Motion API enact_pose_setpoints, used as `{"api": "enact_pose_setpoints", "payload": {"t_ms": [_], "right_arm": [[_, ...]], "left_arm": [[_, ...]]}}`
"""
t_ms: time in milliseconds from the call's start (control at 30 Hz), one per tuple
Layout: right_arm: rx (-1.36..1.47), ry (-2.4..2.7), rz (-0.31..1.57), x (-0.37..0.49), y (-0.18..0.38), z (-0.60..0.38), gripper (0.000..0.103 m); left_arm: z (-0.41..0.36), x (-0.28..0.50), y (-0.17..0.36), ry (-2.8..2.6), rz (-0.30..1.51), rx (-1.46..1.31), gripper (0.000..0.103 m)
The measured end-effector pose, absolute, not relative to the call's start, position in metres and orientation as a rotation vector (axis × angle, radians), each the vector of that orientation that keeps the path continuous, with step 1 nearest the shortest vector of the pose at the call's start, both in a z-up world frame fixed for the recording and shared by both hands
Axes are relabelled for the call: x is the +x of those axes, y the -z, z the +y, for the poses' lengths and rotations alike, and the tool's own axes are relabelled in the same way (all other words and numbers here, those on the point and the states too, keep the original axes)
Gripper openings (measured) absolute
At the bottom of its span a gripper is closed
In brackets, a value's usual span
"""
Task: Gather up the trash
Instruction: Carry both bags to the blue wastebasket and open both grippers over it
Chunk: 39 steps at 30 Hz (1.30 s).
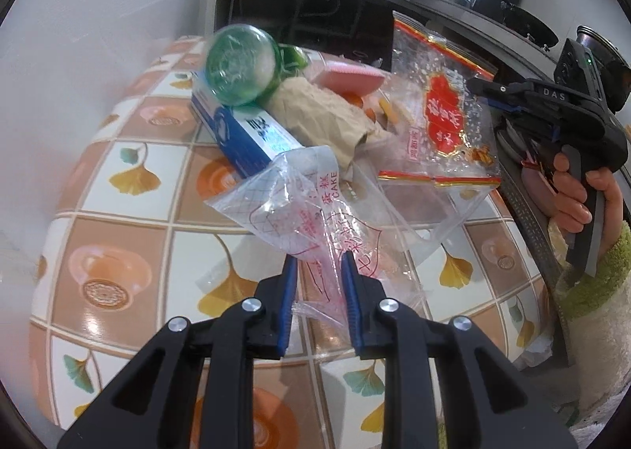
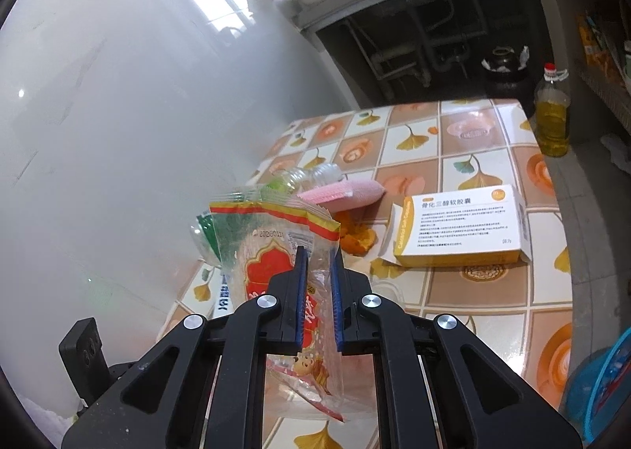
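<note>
Wrappers fill both claws: left gripper (image 1: 315, 263) pinches the cake bag (image 1: 299, 204), right gripper (image 2: 318, 263) the red-printed bag (image 2: 272, 247), both clear of the table (image 1: 130, 188).

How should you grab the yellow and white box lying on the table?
Take the yellow and white box across its thin height at the near long edge, coming from the front right. It lies flat with its broad face up, probably too wide for the jaws, and that side looks free of other trash.

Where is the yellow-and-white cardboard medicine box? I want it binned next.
In the right wrist view, the yellow-and-white cardboard medicine box lies flat on the tiled table, right of the orange peel and pink sponge.
</note>
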State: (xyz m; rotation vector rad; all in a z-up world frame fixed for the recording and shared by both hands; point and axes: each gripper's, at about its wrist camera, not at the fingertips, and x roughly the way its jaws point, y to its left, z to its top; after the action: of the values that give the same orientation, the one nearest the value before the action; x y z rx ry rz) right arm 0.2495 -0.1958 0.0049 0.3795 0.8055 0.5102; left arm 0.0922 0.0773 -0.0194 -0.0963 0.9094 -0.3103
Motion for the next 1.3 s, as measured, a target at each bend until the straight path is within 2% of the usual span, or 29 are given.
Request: {"api": "enact_pose_setpoints", "payload": {"t_ms": [600,933,1300], "right_arm": [[0.468,-0.427,0.631,0.172,-0.058,-0.261,0.009],[0.550,-0.236,0.560,0.103,-0.065,-0.333,0.009],[0.626,0.011,0.499,0.032,-0.049,-0.403,0.009]], "left_arm": [[0.027,0.078,-0.046,0.382,0.731,0.041,0.021],[-0.049,0.078,-0.073,0.542,0.656,0.162,0.021],[-0.146,0.077,-0.077,0.731,0.631,0.273,0.021]]}}
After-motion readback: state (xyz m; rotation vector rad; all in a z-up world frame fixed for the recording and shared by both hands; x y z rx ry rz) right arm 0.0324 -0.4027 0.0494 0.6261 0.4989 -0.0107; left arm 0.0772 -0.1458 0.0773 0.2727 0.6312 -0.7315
